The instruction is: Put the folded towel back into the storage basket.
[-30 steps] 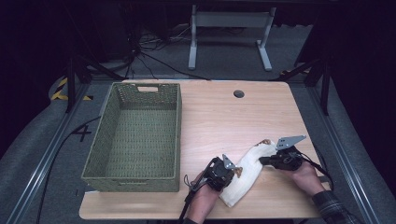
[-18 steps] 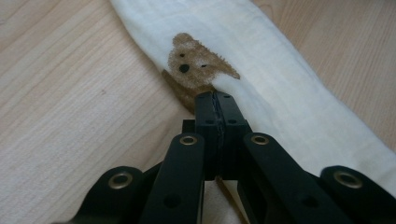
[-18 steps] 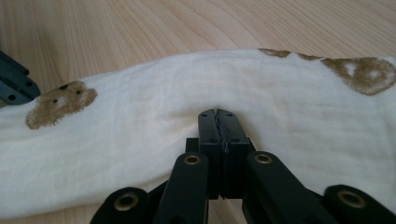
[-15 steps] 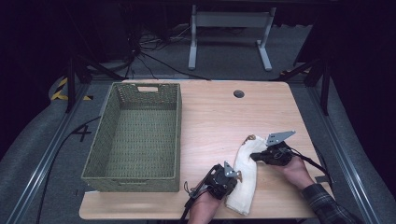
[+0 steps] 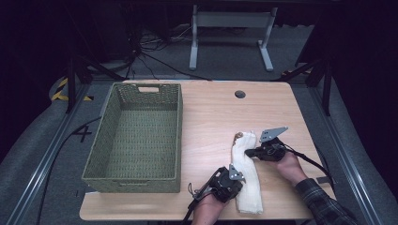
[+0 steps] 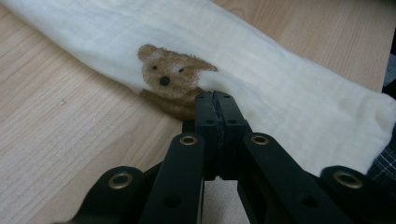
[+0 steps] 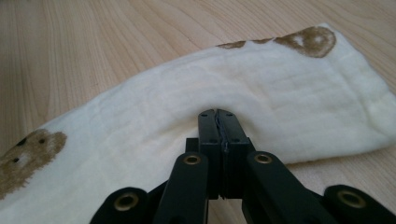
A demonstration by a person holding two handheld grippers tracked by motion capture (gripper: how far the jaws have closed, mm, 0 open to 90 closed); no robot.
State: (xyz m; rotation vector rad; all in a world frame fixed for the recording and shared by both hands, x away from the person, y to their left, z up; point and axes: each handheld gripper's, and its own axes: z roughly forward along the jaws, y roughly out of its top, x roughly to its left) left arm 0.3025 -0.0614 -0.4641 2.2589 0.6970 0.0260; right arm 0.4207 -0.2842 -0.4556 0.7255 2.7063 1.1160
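A cream cloth (image 5: 247, 187) printed with brown bears lies as a long narrow strip near the table's front edge, right of centre. My left gripper (image 5: 237, 175) sits at the strip's left side, shut on a pinch of the cloth (image 6: 280, 93) right beside a bear print (image 6: 169, 77). My right gripper (image 5: 248, 152) comes in from the right near the strip's far end. In the right gripper view its jaws (image 7: 217, 114) are shut on the edge of the cloth (image 7: 280, 79), which bows in around the tips. Another bear print (image 7: 309, 41) marks the far corner.
A green woven basket (image 5: 179, 136) stands on the left half of the wooden table (image 5: 211, 117). A small round hole (image 5: 240, 94) sits in the tabletop at the back. A sleeve and cable trail off the front right corner.
My right gripper has moved left with the cloth's far end, turning the strip from a slant to nearly straight front to back. The left gripper has barely moved.
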